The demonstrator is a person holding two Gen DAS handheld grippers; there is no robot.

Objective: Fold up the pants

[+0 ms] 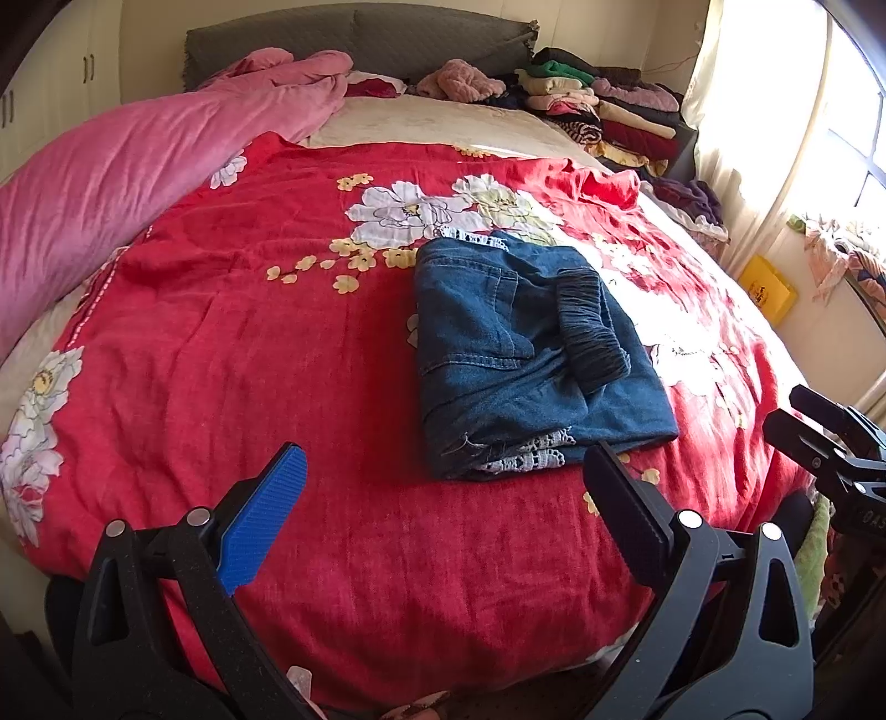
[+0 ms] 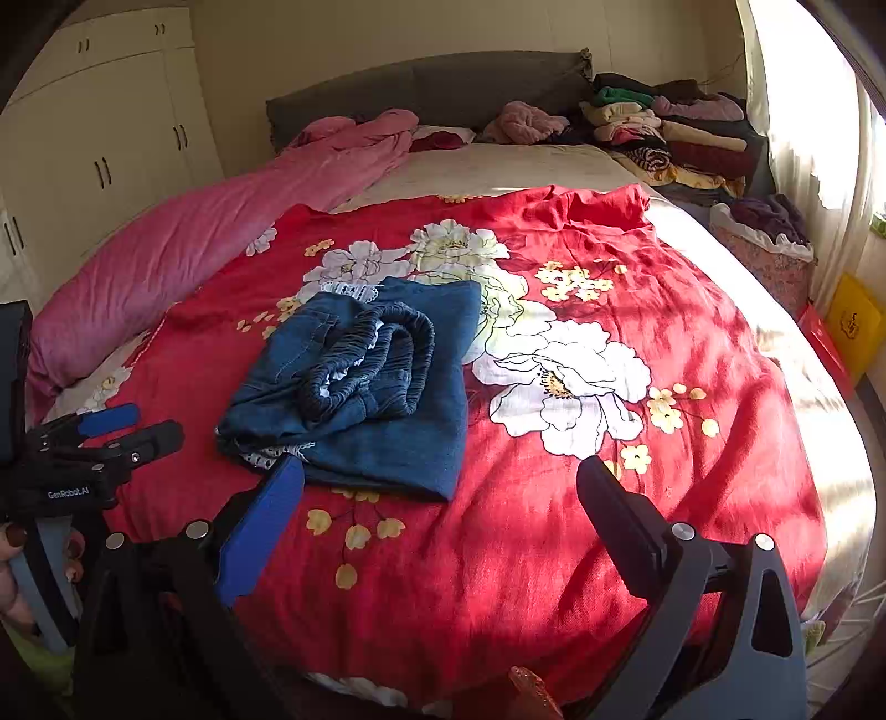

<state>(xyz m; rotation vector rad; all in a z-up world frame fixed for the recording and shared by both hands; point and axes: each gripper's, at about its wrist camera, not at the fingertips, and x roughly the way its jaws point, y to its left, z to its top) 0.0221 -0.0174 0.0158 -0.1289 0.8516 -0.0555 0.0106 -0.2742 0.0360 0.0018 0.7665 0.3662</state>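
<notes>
Where "GenRobot.AI" shows: left gripper (image 2: 130,429).

Pants (image 1: 531,354) lying folded on bedspread (image 1: 277,343), mid-bed; quilt (image 1: 111,183) bunching along left; clothes pile (image 1: 603,105) sitting behind right, by headboard (image 1: 354,39).

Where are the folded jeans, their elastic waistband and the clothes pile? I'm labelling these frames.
folded jeans (image 1: 482,332), left wrist view, on the pocket panel.
elastic waistband (image 2: 387,360), right wrist view, on the gathered band.
clothes pile (image 2: 675,133), right wrist view, on the stacked garments by the headboard.
</notes>
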